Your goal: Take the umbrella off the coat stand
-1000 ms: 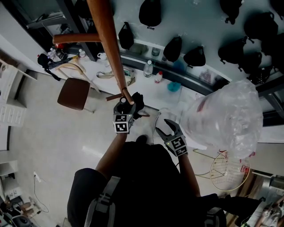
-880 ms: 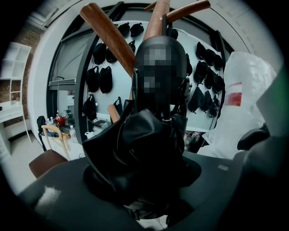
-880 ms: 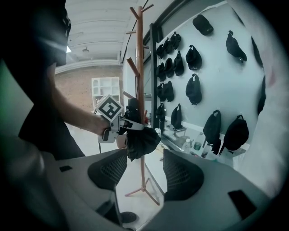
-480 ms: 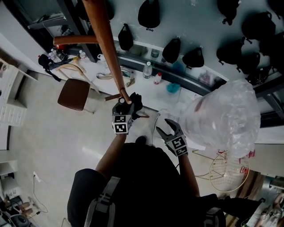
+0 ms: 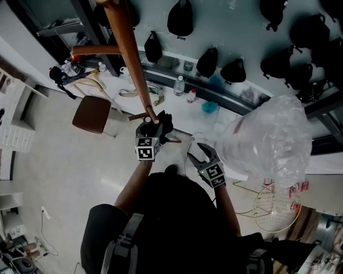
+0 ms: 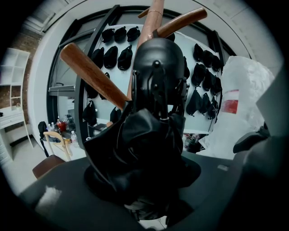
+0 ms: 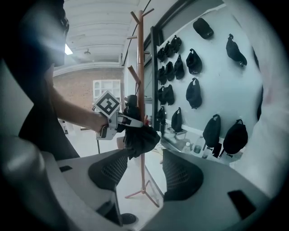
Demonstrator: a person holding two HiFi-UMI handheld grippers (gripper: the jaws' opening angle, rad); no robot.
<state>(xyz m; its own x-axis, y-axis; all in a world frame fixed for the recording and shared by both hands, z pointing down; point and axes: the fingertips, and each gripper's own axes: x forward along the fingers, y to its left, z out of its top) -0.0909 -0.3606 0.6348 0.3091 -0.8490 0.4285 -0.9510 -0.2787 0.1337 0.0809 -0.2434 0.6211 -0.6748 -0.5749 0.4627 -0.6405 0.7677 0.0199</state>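
A pale wall [image 5: 236, 37] runs across the far side, hung with many black bags [image 5: 180, 16]. At the right, near the person, bulges a big clear plastic bag [image 5: 268, 144]. The person [image 5: 171, 214] stands at the near edge, with both arms reaching forward. A wooden coat stand [image 5: 131, 64] rises on the left. Its pole is close to the camera, and one peg juts out to the left. Farther left on the pale floor is a brown chair [image 5: 92, 114]. A white wire basket [image 5: 276, 206] lies near the person on the right, under the plastic bag.

The umbrella [image 5: 165, 124] is black and folded, its cloth bunched up. It is right up against the pole of the coat stand, about midway up, below a peg. Whether it hangs on a peg cannot be told.

The left gripper [image 5: 153, 124] is clamped on the umbrella. In the left gripper view the bundle fills the space between the jaws. The right gripper [image 5: 197, 151] is just to the right of it and a little nearer the person. Its jaws are apart with nothing between them, and it is clear of the umbrella and the stand.

A small bottle [image 5: 179, 84] stands on the counter below the wall.
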